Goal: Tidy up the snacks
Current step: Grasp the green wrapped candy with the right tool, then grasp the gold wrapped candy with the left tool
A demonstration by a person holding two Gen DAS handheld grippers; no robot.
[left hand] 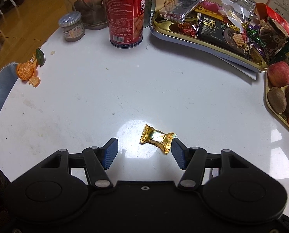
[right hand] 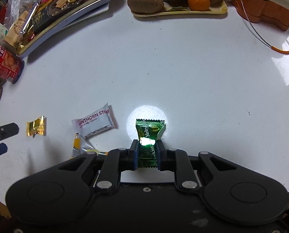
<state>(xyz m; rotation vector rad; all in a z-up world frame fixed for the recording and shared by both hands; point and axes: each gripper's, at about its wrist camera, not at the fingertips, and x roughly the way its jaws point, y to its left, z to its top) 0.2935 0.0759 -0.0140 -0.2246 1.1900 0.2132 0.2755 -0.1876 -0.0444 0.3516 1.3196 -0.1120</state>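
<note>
Green foil candy (right hand: 148, 136) sits clamped between the blue fingers (right hand: 136, 153) of the right gripper (right hand: 146, 151), its crimped upper end fanning out over a bright glare spot on the white table (right hand: 183, 73). Left of it lie a white hawthorn strip packet (right hand: 95, 122), a partly hidden yellow-and-silver wrapper (right hand: 80, 145) and a gold foil candy (right hand: 36, 129). That gold candy (left hand: 157, 138) lies on the table between the spread fingers (left hand: 111, 152) of the left gripper (left hand: 144, 152), close to the right-hand finger; whether it touches that pad cannot be told, and the pads do not press on it. Toward the far edge of the table stand a red biscuit can (left hand: 125, 13) and a small jar (left hand: 72, 26), with a gold tray (left hand: 208, 44) heaped with wrapped snacks at the far right corner. A fruit tray (left hand: 269, 106) holding an apple (left hand: 279, 73) and kiwis (left hand: 276, 99) occupies the right edge. Tangerine peel (left hand: 26, 70) rests at the left edge.
</note>
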